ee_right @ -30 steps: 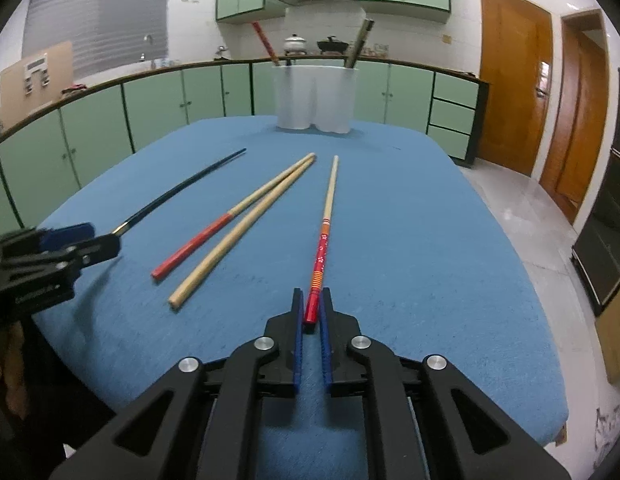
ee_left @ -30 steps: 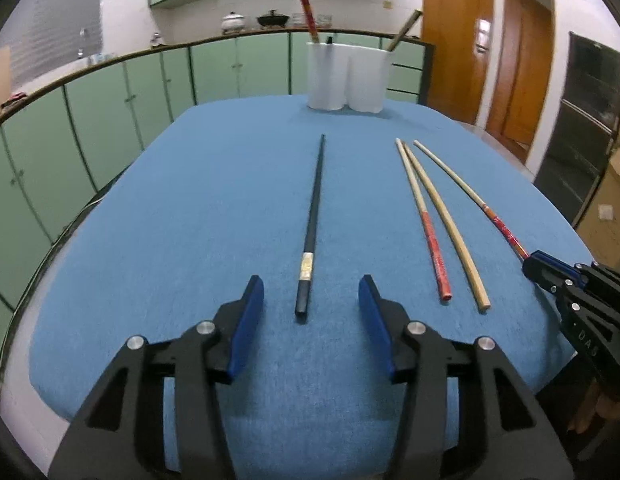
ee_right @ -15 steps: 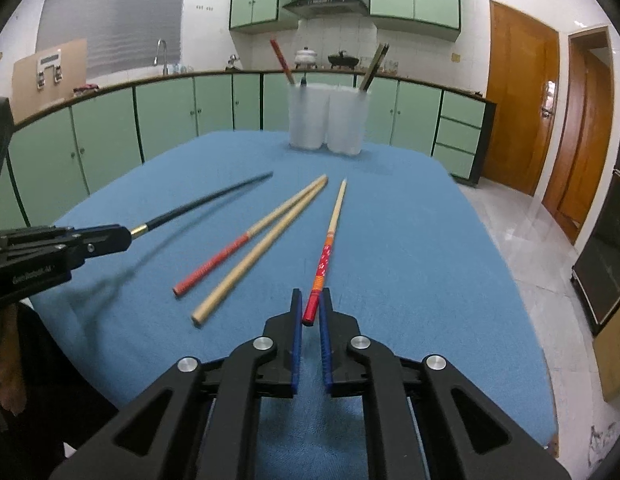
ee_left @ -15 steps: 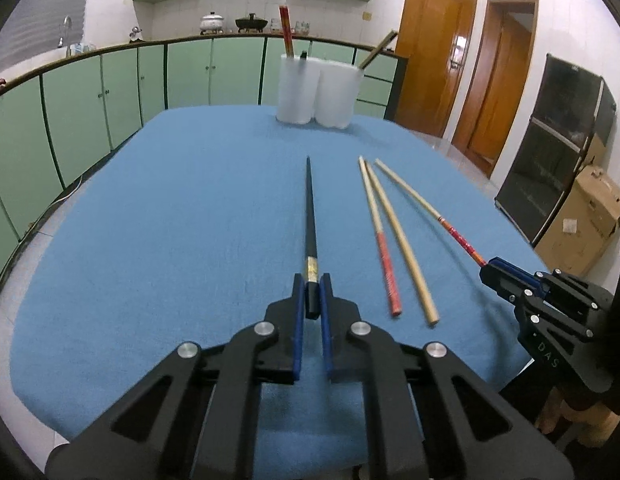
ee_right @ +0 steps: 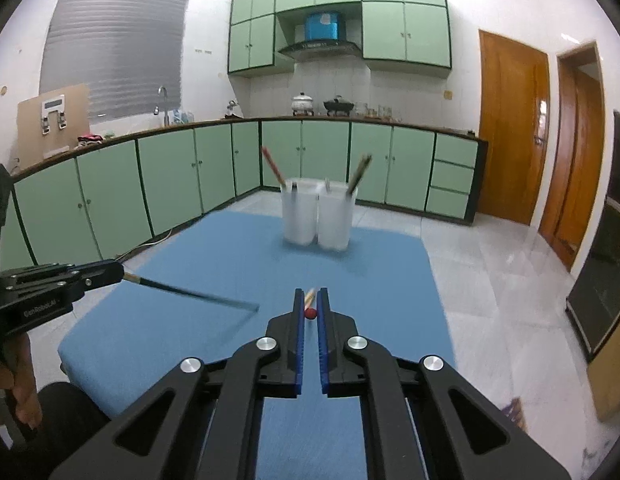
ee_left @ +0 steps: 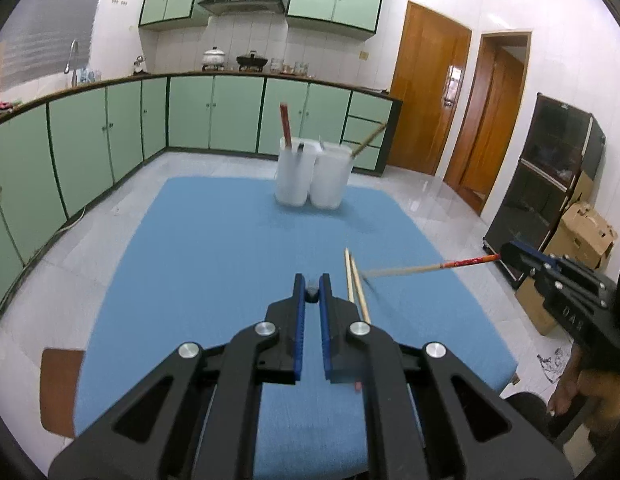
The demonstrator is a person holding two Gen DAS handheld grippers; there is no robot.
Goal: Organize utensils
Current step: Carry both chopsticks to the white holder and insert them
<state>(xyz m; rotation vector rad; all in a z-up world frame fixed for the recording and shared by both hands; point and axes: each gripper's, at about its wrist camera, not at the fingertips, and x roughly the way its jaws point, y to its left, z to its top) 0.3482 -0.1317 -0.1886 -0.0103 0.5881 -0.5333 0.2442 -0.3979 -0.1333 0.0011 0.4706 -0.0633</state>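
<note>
Chopsticks number four on the near side of the white holder (ee_left: 311, 178): two lie together on the blue table (ee_left: 214, 240). One black chopstick (ee_right: 190, 292) is clamped in the left gripper (ee_left: 311, 292), and one red-ended chopstick (ee_left: 429, 267) is pinched in the right gripper (ee_right: 310, 310), both raised above the table. Two more sticks stand in the holder's two cups.
</note>
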